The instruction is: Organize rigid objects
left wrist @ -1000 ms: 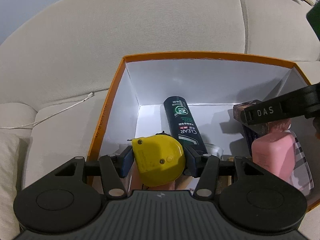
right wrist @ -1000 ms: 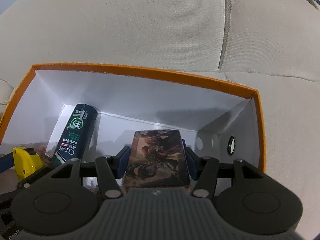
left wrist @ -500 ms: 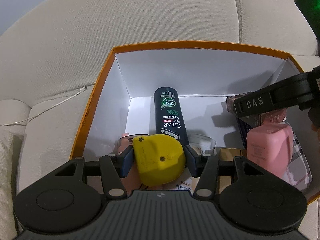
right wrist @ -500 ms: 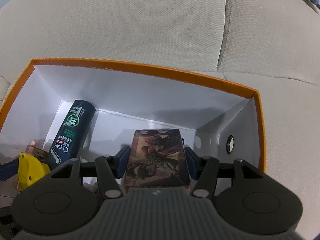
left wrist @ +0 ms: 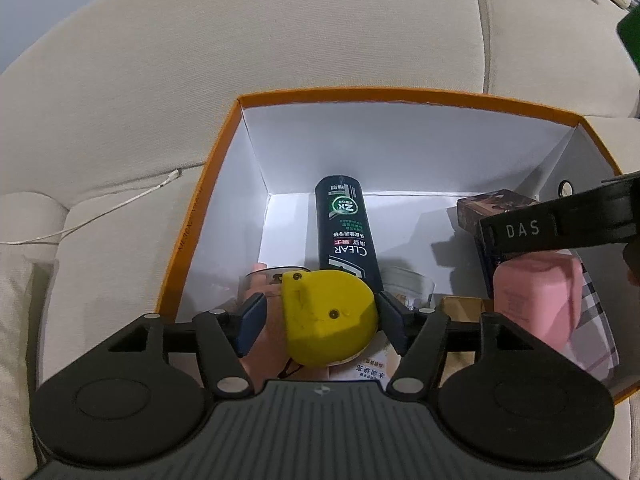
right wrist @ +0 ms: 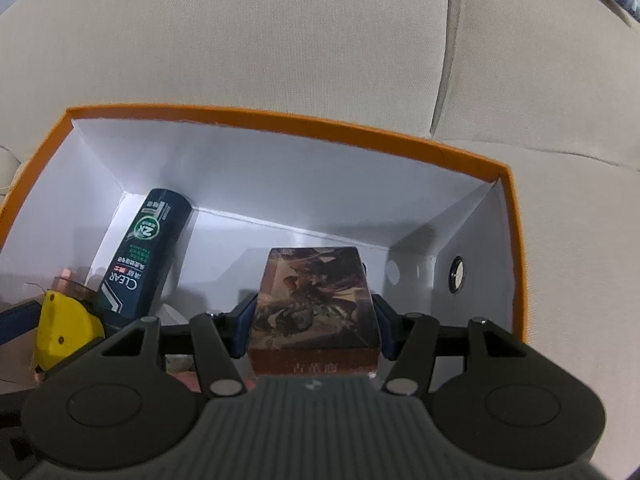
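Left tongs (left wrist: 318, 322): jaws just sprung wider, and the yellow tape measure (left wrist: 329, 316) sits loose between the blue pads, a clear gap on its left side, the right pad only at its edge.
Right tongs (right wrist: 310, 326): pinching a printed card box (right wrist: 316, 304) flat between both pads, squeezed on its two long sides.
Where it all is: both tongs point down into the orange box (left wrist: 216, 184), white inside, sitting on a beige sofa (left wrist: 200, 60).
Left view only: a pink bottle (left wrist: 536, 300) and a checked item to the right of the left tongs, a clear glass cup (left wrist: 408, 284) just ahead of its right pad, and a black bar of the right tongs marked DAS crossing in from the right.
Right view only: the card box's dark fantasy artwork head-on, a round eyelet (right wrist: 457, 274) in the box's right wall, and the tape measure seen side-on far to the left.
Both views: a dark green CLEAR bottle (left wrist: 346, 232) lying flat, a smooth cylinder, ahead of the left tongs.
Materials: the tape measure is matte plastic, rounded on one side, with two screws; the sofa is woven cloth.
Since a second ago: then the left pads pressed the tape measure on both sides; the card box grip looks the same.
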